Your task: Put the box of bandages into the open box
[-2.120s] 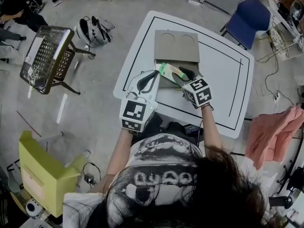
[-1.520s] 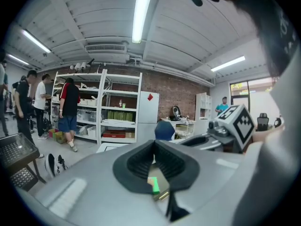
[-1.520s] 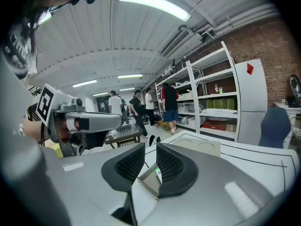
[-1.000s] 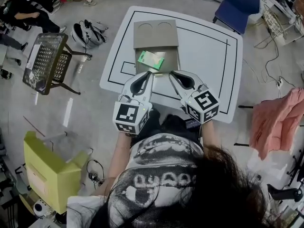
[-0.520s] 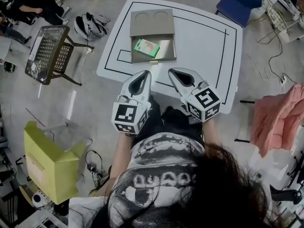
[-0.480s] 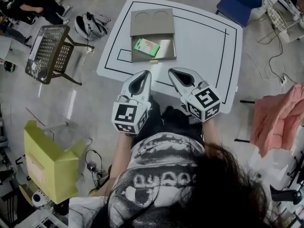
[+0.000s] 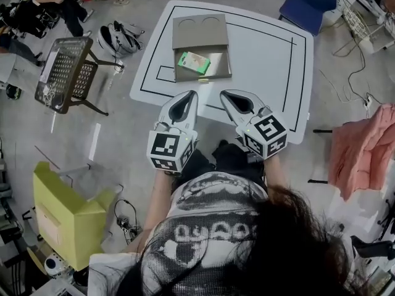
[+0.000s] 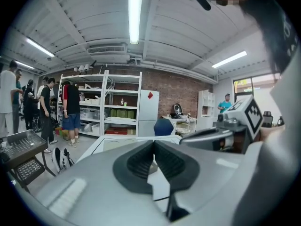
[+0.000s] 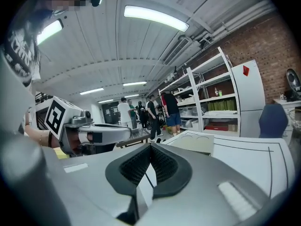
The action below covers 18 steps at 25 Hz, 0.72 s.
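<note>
The green box of bandages lies flat inside the open cardboard box, near its left side; the lid is folded back behind it. My left gripper and right gripper hang side by side over the table's near edge, a little short of the cardboard box. Both are shut with nothing between the pads. In the left gripper view the left gripper has its pads together. The right gripper looks the same in its own view, with the lid beyond.
The white table carries a black outline. A mesh metal stand and a backpack sit on the floor at left, a blue chair at the far right, pink cloth at right, and a yellow-green carton behind left. People stand by shelves.
Two seconds ago my right gripper held the bandage box over the open box. It now lies inside, and both grippers have drawn back to the table's near edge.
</note>
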{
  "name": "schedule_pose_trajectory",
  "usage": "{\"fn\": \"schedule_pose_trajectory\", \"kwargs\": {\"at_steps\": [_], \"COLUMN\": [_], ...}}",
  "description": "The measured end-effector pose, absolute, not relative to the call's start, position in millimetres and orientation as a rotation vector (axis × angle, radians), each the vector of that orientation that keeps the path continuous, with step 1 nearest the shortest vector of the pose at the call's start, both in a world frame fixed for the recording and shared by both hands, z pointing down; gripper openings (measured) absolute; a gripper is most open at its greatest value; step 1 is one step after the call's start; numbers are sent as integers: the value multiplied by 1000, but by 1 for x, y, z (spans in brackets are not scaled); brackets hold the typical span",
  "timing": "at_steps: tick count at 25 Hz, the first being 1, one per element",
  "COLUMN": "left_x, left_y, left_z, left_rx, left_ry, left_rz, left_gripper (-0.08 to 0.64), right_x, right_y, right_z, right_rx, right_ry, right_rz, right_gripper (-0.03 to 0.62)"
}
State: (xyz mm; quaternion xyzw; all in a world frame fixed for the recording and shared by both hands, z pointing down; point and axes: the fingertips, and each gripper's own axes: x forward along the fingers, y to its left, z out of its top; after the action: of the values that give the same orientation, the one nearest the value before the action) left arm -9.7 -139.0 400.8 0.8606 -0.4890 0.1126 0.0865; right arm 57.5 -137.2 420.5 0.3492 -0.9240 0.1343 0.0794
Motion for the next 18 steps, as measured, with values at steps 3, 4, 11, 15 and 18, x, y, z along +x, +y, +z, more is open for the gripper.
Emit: {"fn": "schedule_pose_trajectory", "kwargs": {"at_steps": [3, 4, 11, 15, 18], "left_x": [-17, -21, -53, -69, -78], "left_y": [-132, -129, -106, -97, -91], "left_z": [400, 400, 401, 400, 399], "left_rx": [2589, 2598, 2641, 2665, 2679], "left_ry": [-1415, -1398, -1310, -1271, -1246], "left_rz": [344, 347, 353, 347, 338], "left_gripper": [0, 0, 0, 0, 0], "right_x": [48, 44, 15, -1, -9], "right_y": [-131, -128, -103, -93, -85], "right_z": [416, 416, 425, 427, 427], "right_rx": [1090, 1106, 1199, 1241, 1279], "right_ry": [-2776, -2772, -2713, -2693, -2680], "right_rz": [440, 447, 473, 471, 462], "right_gripper": [-8, -8, -8, -8, -8]}}
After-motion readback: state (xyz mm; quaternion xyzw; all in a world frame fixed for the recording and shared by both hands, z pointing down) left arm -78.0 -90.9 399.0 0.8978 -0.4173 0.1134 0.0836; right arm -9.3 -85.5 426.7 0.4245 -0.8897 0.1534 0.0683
